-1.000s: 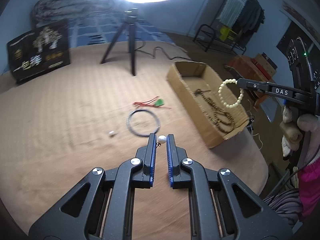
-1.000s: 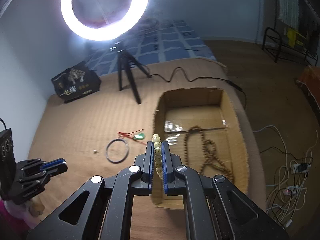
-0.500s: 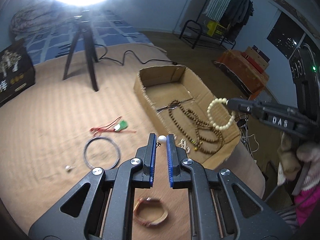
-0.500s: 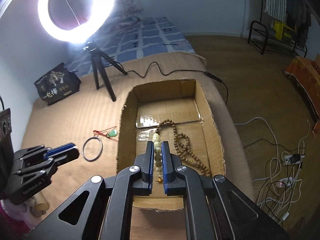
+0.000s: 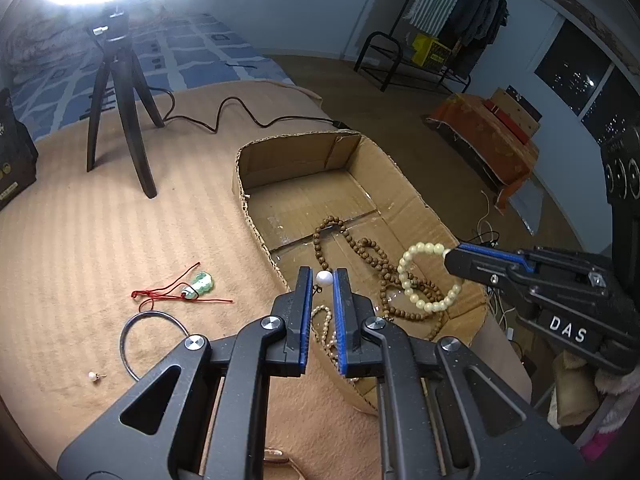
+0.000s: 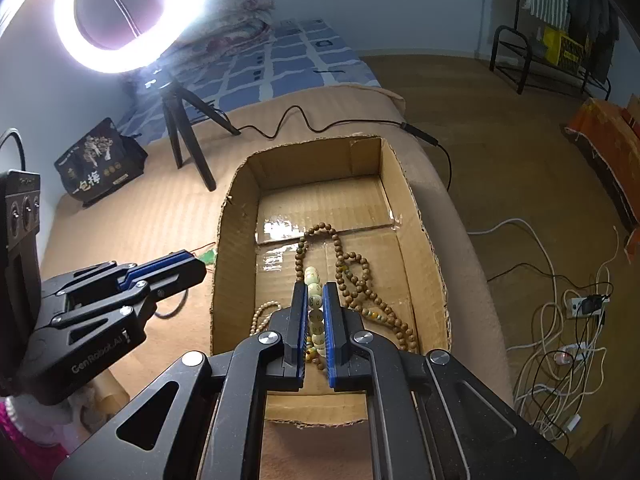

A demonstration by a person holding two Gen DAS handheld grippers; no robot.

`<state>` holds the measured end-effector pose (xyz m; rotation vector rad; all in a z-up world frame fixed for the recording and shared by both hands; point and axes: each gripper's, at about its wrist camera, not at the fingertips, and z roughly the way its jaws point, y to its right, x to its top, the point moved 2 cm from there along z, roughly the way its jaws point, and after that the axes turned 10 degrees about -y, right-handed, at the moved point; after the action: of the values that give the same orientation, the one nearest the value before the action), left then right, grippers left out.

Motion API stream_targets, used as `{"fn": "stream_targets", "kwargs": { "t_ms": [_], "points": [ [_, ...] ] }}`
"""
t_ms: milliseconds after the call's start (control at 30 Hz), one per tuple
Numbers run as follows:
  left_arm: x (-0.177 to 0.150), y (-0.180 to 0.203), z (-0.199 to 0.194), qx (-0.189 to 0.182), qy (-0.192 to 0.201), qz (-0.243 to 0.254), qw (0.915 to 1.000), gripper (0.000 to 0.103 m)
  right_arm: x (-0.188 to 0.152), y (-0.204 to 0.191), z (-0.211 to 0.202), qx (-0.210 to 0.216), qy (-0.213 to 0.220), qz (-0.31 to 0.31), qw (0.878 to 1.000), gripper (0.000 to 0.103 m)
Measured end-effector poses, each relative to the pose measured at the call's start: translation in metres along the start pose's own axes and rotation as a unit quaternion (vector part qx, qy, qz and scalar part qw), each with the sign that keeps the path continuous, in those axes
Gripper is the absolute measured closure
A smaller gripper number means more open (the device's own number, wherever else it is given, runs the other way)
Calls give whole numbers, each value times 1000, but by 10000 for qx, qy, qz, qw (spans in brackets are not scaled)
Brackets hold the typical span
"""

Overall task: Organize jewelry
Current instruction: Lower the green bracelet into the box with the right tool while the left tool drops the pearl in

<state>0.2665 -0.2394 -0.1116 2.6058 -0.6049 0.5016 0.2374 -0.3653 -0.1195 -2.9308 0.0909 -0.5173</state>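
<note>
A cardboard box (image 6: 236,248) sits on the tan bed cover (image 5: 80,240), brown bead necklace (image 6: 360,280) inside. Above it the right tool (image 6: 315,304) grips a pale bead bracelet (image 5: 428,276) — hanging clear of the floor. The left tool (image 5: 323,278) pinches a white pearl (image 5: 324,277) over the box's near wall — a second pearl stud (image 5: 93,376) lies on the cover.

The cardboard box (image 6: 236,216) looked matt with glossy tape; the wooden beads (image 6: 352,276) were smooth, the ribbed cloth (image 5: 100,232) soft.

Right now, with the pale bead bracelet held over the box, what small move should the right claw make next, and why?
Probably open the right claw and drop the pale bead bracelet: it hangs over the cardboard box, above the brown bead necklace already lying inside.
</note>
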Motion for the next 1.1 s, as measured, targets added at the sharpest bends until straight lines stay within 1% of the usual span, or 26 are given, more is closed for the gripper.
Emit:
{"fn": "stream_targets", "kwargs": {
  "t_ms": [400,667,733,767,800,833,867,900,933,967,1000,1100],
  "points": [
    [6,10,9,-3,-44,97,9999,94,0,2,1,8,-14,46,10000,97],
    [9,10,13,0,-122,4,9999,94,-1,1,2,-60,-41,25,10000,97],
    [9,9,13,1,-144,-20,9999,94,-1,1,3,-130,-49,22,9999,92],
    [8,7,14,7,-170,-35,9998,94,-1,1,3,-160,-47,29,9999,81],
    [8,6,15,14,-181,-39,9998,94,-1,2,3,-172,-35,31,9998,73],
    [8,5,15,27,-185,-48,9998,94,-1,1,3,-171,-26,37,9998,70],
    [8,3,15,35,-184,-60,9998,92,0,2,3,-171,-20,49,9998,67],
    [7,3,14,41,-179,-75,9998,83,0,2,3,-178,-21,56,9998,65],
    [7,1,13,47,-165,-97,9998,77,0,2,3,-194,-23,65,9998,64],
    [6,0,11,55,-133,-121,9998,67,0,2,4,-210,-24,68,9998,64],
    [5,-2,9,68,-96,-143,9998,65,0,1,4,-218,-31,68,9997,64],
    [5,-5,5,92,-64,-172,9998,65,0,0,4,-222,-47,62,9997,64]
  ]
}}
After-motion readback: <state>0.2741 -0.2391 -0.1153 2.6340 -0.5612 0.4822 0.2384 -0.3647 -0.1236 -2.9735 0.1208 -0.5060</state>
